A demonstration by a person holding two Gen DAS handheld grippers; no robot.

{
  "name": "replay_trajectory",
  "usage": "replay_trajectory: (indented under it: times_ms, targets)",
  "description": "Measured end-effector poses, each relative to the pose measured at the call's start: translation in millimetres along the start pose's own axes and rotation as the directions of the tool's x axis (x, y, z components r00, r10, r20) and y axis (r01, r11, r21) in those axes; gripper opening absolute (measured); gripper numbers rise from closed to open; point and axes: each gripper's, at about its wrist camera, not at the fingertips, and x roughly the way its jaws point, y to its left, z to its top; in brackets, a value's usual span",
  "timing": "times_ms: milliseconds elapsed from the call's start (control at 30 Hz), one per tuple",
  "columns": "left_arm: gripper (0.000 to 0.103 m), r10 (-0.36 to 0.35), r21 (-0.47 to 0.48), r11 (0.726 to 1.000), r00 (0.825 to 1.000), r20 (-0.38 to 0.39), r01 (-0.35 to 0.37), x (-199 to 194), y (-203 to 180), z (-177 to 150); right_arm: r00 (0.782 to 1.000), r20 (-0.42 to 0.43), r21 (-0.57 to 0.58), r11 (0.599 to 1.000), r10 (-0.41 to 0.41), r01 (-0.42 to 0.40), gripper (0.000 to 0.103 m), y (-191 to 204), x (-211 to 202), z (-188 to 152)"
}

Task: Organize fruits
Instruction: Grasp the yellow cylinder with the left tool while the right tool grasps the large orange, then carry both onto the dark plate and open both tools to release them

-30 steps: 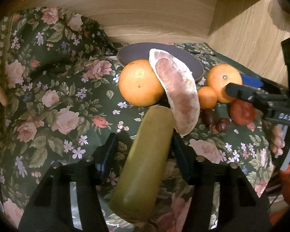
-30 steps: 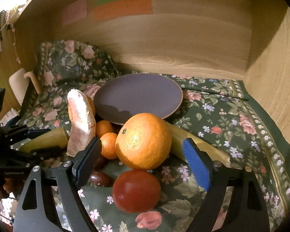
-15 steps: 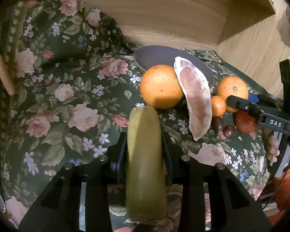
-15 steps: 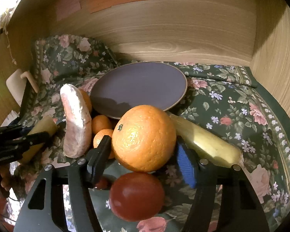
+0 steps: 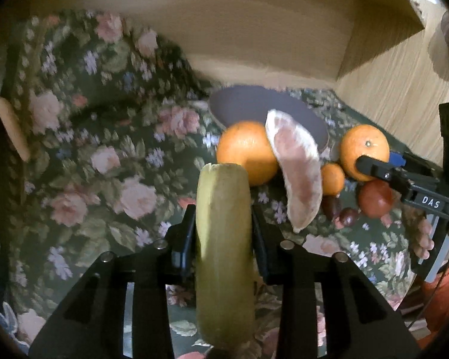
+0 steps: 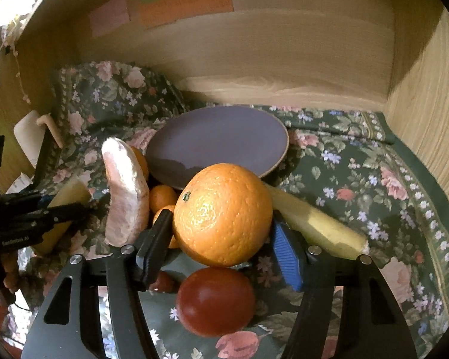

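Note:
My left gripper (image 5: 223,224) is shut on a yellow-green banana (image 5: 223,254), held lengthwise between its fingers above the floral cloth. My right gripper (image 6: 221,224) is shut on a large orange (image 6: 223,214), lifted a little above the cloth; that orange also shows in the left wrist view (image 5: 363,149). A purple plate (image 6: 224,137) lies behind the fruit pile. A peeled pomelo segment (image 5: 297,176) leans on a second large orange (image 5: 245,152). A red tomato (image 6: 214,300) lies below my right gripper. A second banana (image 6: 314,224) lies to the right of the held orange.
Small tangerines (image 5: 332,178) and dark dates (image 5: 348,217) lie between the pomelo segment and the tomato. The floral cloth (image 5: 104,164) covers the shelf floor and bunches up at the back left. Wooden walls (image 6: 284,59) close in behind and on the right.
My left gripper has closed on the banana and drawn it back and left, away from the pomelo segment. My right gripper has closed on the large orange and lifted it slightly.

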Motion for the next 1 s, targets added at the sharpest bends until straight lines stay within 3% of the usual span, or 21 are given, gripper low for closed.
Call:
replay_trajectory:
  times_ms: [400, 633, 1000]
  targets:
    - [0.034, 0.001, 0.031, 1.0, 0.987, 0.159, -0.006, -44.9, -9.3, 35.3, 0.993, 0.122, -0.036, 0.999, 0.004, 0.001, 0.061, 5.7, -28.6, 29.2]
    - [0.034, -0.009, 0.078, 0.997, 0.967, 0.255, -0.012, -61.7, -25.8, 63.5, 0.983, 0.183, -0.066, 0.997, -0.013, 0.025, 0.061, 8.9, -38.5, 48.8]
    - [0.034, -0.01, 0.115, 0.993, 0.955, 0.296, -0.026, -49.3, -40.5, 100.3, 0.97, 0.24, -0.092, 0.994, -0.037, 0.06, 0.061, 8.9, -33.1, 77.3]
